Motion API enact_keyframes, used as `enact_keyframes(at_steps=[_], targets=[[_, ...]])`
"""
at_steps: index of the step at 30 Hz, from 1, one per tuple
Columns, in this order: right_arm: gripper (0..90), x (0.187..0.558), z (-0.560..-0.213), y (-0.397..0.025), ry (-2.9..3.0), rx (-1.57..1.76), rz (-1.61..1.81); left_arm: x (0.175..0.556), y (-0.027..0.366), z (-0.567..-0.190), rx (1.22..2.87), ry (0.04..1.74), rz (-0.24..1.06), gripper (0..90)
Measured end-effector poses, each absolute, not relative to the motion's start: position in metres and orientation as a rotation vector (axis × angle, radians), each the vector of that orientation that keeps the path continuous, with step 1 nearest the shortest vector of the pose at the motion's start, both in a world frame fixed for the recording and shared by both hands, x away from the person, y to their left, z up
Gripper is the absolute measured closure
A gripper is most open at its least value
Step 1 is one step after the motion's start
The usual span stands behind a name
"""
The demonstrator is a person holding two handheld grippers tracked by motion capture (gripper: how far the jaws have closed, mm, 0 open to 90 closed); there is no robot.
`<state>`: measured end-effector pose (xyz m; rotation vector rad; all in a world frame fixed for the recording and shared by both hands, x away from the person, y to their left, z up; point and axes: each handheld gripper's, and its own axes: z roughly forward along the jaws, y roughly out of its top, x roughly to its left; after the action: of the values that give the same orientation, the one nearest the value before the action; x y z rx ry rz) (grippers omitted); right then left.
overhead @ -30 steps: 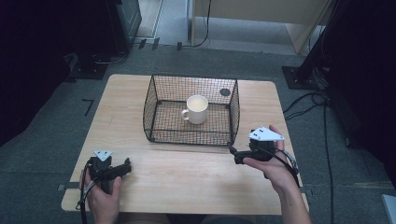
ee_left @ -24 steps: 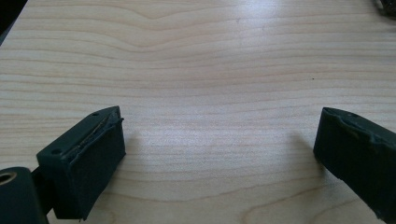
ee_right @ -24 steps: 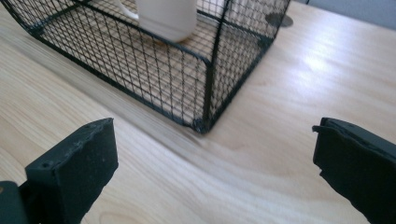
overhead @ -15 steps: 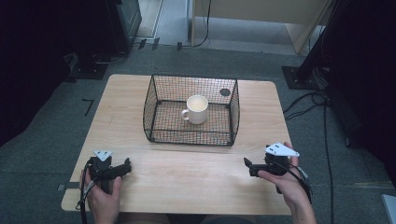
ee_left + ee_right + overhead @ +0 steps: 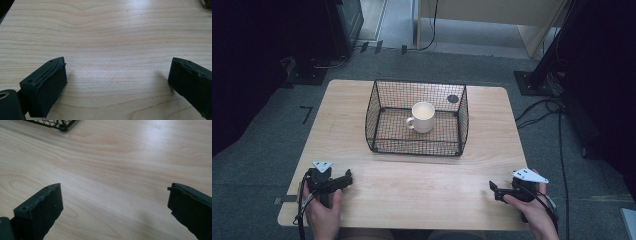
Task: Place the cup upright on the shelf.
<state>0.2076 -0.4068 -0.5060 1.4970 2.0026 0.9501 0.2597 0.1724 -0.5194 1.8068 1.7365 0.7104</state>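
Note:
A white mug (image 5: 423, 116) stands upright inside a black wire basket (image 5: 377, 97) at the middle of the wooden table (image 5: 422, 175). My left gripper (image 5: 347, 178) rests near the front left corner, held by a hand, its jaws wide apart over bare wood (image 5: 117, 77). My right gripper (image 5: 493, 188) lies near the front right corner, also in a hand, jaws spread with nothing between them (image 5: 115, 202). A corner of the basket (image 5: 60, 125) shows at the top left of the right gripper view.
A small dark round mark (image 5: 453, 98) sits on the table behind the basket at its right. Cables (image 5: 557, 125) run across the grey floor on the right. Dark stands and furniture surround the table at the back and sides.
The right hand has drawn its gripper back from the basket's right front corner to the table's front right corner. The left gripper has stayed put.

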Motion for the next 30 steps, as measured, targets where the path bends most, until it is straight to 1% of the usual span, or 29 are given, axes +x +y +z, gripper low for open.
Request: enact_keyframes(at_steps=[9,12,30], targets=[[0.0,0.205,-0.521,-0.416,2.012,1.525,0.829,0.260,0.172,-0.519,1.806,1.737,0.710,2.2],[0.2,0.207,-0.527,-0.418,1.996,1.565,0.860,0.260,0.172,-0.519,1.806,1.737,0.710,2.2],[1.0,0.209,-0.527,-0.417,1.946,1.616,0.844,0.260,0.172,-0.519,1.809,1.731,0.708,2.3]])
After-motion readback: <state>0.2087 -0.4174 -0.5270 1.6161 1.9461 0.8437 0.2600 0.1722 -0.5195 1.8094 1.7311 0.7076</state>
